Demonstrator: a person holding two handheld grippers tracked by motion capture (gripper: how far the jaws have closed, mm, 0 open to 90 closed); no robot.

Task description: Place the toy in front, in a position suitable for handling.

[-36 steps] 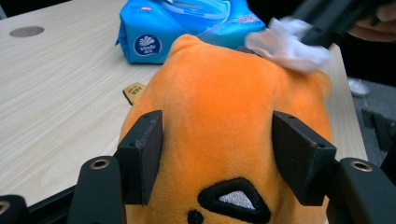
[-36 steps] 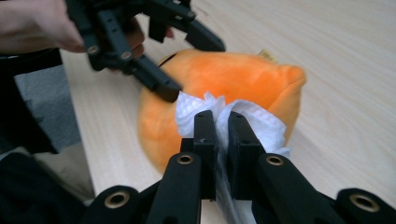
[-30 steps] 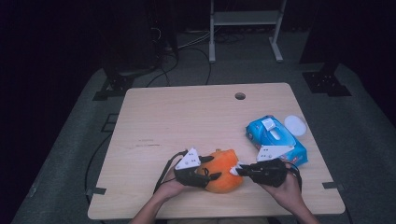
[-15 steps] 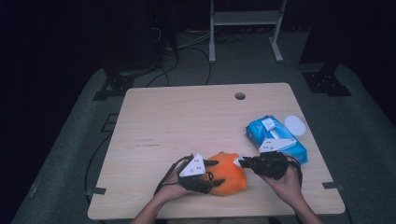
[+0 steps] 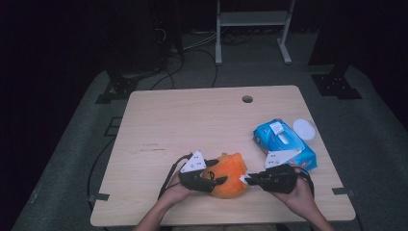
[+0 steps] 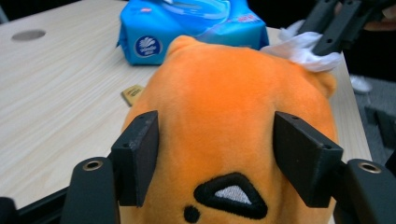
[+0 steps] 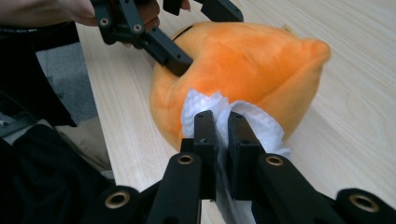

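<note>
While the left gripper (image 6: pixel 217 158) straddles the orange plush toy (image 5: pixel 228 174) from the face end, its jaws have just been opening; in the left gripper view the pads sit at the fabric on both sides, lightly at best, and I can't tell whether they bear on it. Toy is between them either way. It lies on the wooden table (image 5: pixel 192 120) near the front edge, between the two hands.

Right gripper (image 7: pixel 222 122): jaws pressed nearly together, pinching a white wipe (image 7: pixel 254 122) that touches the toy's flank. Looks like a wipe-down of the plush, judging by the contact.

Handling notes, judgement only:
- Plush is soft and light. It squashes under the pads, so a grip sinks in and never feels firm.
- Pile fabric isn't slippery, but the rounded body can roll or squirm out of a loose hold once the wipe drags on it.
- Best hold: across the widest part of the body, where the left jaws stand, not on the small ear nubs.
- Wipe is limp and thin, so keep the pinch tight or it pulls free.

Blue wipes pack (image 5: pixel 284 142) sits to the right, apart from the toy, with a white lid (image 5: pixel 303 128) just beside it.
</note>
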